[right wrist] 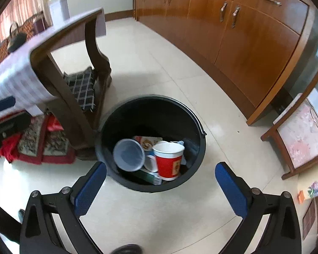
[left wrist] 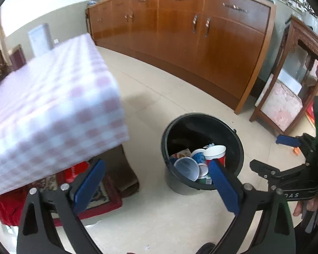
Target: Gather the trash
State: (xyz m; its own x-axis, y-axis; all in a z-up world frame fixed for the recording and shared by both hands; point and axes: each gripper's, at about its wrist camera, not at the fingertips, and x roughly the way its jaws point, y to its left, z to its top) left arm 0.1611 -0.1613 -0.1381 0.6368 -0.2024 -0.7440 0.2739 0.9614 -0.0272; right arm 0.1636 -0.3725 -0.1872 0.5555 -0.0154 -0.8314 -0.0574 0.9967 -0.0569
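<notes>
From the left wrist, a pale tiled floor point(left wrist: 159, 97) runs up to a long wooden sideboard point(left wrist: 180, 31), with a table under a pink-and-white checked cloth point(left wrist: 53, 105) at left. A black bucket point(left wrist: 237, 148) stands on the floor, holding a red paper cup point(left wrist: 217, 154), a white cup point(left wrist: 186, 168) on its side and other wrappers. The left gripper point(left wrist: 156, 182) hangs above the bucket's near edge, jaws wide apart and empty. The right gripper point(left wrist: 271, 154) shows at the right edge.

From the right wrist, the same floor point(right wrist: 159, 74) and sideboard point(right wrist: 243, 31) appear, with a wooden chair point(right wrist: 74, 80) beside the bucket point(right wrist: 193, 114). The red cup point(right wrist: 168, 160) stands upright inside, next to the white cup point(right wrist: 129, 154). The right gripper point(right wrist: 161, 182) is above the rim, jaws spread wide, nothing between them.
</notes>
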